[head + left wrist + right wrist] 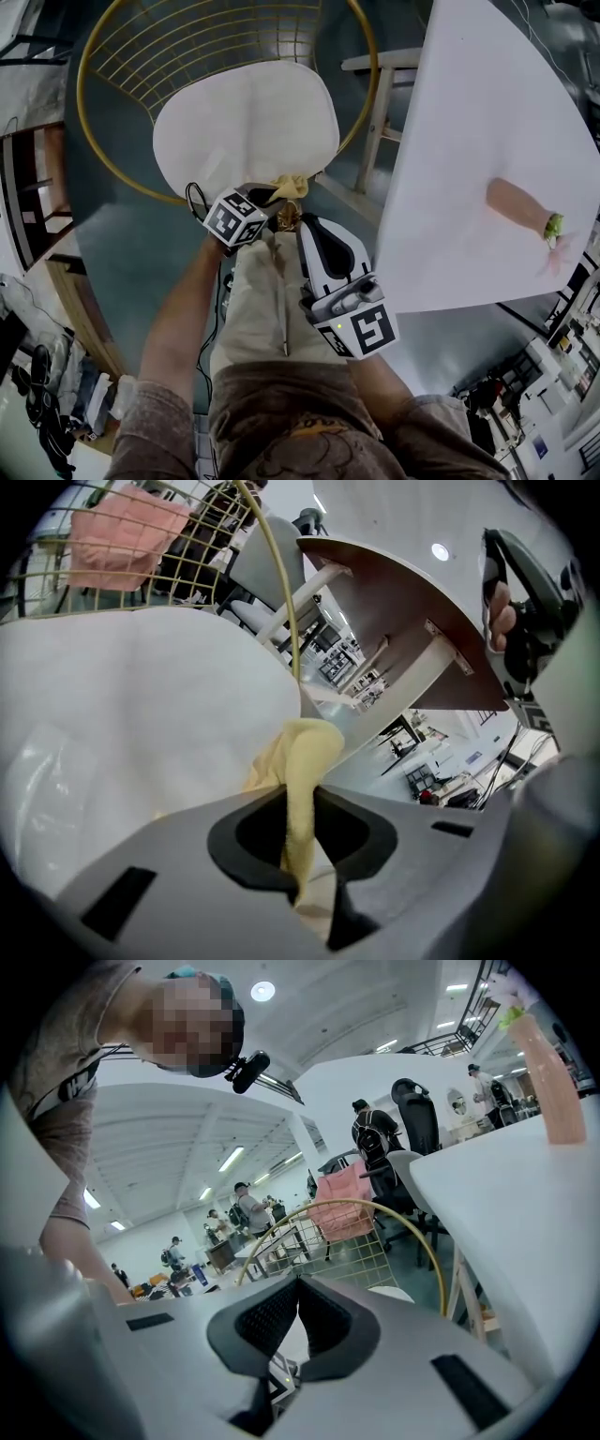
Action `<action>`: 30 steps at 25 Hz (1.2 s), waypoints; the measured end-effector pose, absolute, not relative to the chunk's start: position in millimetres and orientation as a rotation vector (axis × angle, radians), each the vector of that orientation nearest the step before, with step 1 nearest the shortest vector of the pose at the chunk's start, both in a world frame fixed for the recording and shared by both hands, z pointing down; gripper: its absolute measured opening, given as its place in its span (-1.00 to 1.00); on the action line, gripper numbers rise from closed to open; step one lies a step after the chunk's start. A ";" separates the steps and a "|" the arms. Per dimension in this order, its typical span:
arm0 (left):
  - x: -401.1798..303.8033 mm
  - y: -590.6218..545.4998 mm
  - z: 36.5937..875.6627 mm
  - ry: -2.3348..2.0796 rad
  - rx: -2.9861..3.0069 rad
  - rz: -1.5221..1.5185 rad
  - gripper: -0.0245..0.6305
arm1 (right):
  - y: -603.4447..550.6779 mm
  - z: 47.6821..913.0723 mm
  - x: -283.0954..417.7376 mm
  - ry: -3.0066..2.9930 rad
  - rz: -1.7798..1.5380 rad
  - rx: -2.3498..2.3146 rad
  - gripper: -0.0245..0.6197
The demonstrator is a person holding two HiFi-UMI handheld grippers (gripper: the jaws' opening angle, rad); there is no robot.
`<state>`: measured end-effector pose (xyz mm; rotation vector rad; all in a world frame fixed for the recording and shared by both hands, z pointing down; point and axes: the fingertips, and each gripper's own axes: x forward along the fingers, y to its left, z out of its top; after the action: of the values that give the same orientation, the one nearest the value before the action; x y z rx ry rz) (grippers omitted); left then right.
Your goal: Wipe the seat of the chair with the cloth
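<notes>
The chair has a gold wire frame (112,150) and a white seat cushion (244,122). My left gripper (274,199) hovers at the cushion's front edge, shut on a yellow cloth (292,185). In the left gripper view the yellow cloth (302,757) stands pinched between the jaws of the left gripper (298,808), just off the white seat (131,724). My right gripper (307,226) hangs beside it over the person's leg, away from the seat. In its own view the right gripper (298,1286) is shut with nothing in it.
A white table (469,141) stands right of the chair, with a pink bottle (518,206) lying on it. A pink cloth (122,536) hangs on the chair's wire back (187,564). The table's wooden leg (378,117) is close to the frame.
</notes>
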<state>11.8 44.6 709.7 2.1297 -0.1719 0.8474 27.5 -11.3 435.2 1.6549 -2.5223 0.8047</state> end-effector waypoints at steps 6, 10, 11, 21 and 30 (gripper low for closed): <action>-7.2 63.3 695.5 -0.266 2.051 0.741 -0.72 | -7.2 429.3 25.3 -2.534 0.802 1.638 -0.84; -25.4 55.3 666.8 -0.389 2.030 0.654 -0.72 | -3.7 410.5 26.2 -2.547 0.770 1.637 -0.84; -30.9 51.7 658.2 -0.430 2.030 0.640 -0.72 | -3.0 404.7 27.3 -2.549 0.762 1.640 -0.84; -73.1 -2.5 527.5 -0.851 2.052 0.509 -0.72 | 6.7 328.8 40.1 -2.577 0.668 1.635 -0.84; -73.5 -14.9 364.9 -0.991 2.179 0.441 -0.72 | 25.0 244.8 59.7 -2.628 0.550 1.668 -0.84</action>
<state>-73.5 -14.9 364.9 2.1795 -0.9909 0.4406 59.7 25.0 244.8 1.6679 -2.6280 0.5501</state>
